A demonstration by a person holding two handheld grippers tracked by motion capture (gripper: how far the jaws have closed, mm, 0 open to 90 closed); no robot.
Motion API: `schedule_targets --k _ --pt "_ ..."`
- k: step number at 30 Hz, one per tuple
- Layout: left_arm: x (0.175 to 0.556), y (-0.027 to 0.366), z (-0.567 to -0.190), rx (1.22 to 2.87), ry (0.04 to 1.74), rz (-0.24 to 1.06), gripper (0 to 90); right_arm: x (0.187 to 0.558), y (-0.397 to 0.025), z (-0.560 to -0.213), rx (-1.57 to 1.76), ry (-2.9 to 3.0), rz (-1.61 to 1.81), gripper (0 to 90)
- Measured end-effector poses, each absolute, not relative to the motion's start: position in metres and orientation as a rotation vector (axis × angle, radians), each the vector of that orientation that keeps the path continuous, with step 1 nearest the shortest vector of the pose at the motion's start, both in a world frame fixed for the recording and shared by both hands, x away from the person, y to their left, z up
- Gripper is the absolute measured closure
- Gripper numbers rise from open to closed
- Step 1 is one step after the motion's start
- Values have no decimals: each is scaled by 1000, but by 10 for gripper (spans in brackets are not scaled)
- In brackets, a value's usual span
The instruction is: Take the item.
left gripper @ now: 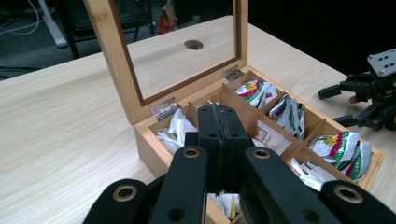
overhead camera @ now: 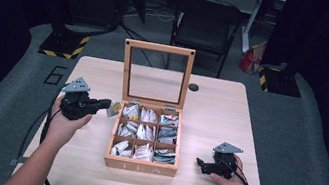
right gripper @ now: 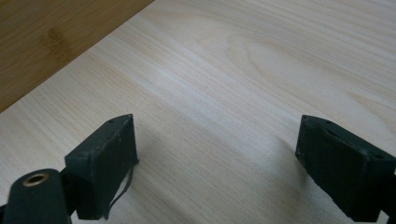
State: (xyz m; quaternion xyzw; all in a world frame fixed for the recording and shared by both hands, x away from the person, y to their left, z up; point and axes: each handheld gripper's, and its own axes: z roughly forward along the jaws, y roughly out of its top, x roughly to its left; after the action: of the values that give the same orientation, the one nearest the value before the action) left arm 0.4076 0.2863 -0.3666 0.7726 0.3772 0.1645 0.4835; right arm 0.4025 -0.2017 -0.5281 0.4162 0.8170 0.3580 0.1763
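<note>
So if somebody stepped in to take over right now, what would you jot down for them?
Left hand-held gripper: jaws shut on a tea bag, held beside the left edge of the tea box, near its back row.
Right hand-held gripper: jaws open, holding nothing, low over the table to the right of the box.
Box: lid stands open; all nine compartments hold bags.
Done: lid open, one bag in the left grip.
Left: whether that bag is coming out or going in cannot be told from here; finish that move, then likely close the lid.
</note>
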Motion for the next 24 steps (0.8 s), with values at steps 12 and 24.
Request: schedule_targets --k 12,24 --pt "405 303 -366 1858 959 423 898 403 -202 -528 1177 2314 1013 119" --pt "402 322 -359 1825 1002 459 898 403 -202 -528 1177 2313 1012 118"
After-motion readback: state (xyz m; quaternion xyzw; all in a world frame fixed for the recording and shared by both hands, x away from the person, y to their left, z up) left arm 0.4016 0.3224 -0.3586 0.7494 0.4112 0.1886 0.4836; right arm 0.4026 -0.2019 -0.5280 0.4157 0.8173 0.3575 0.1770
